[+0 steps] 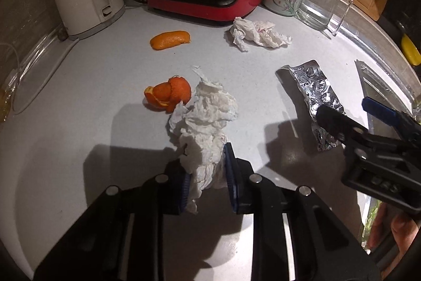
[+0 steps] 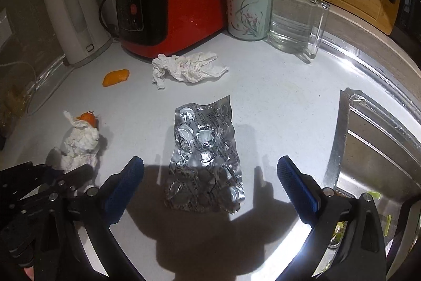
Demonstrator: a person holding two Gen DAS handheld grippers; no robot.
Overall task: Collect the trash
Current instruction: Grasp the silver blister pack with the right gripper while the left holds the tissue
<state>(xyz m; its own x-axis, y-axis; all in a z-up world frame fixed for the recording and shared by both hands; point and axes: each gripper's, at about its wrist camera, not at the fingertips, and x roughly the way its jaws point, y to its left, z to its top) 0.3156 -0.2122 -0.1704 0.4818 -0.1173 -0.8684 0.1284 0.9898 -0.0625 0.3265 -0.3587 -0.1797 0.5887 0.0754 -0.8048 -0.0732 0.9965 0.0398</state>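
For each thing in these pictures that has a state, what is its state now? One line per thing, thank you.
Left tool: shut on the near crumpled white tissue.
Right tool: open, above the silver foil blister pack.
Far crumpled white tissue: lying loose on the counter.
Two orange peel pieces: lying loose.
Clear glass mug: upright, looks empty.
Floral ceramic cup: upright.

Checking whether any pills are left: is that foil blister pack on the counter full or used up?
Mostly used up: the blister pack lies crumpled, its visible pockets torn or crushed. Its shadowed near end, cannot tell.
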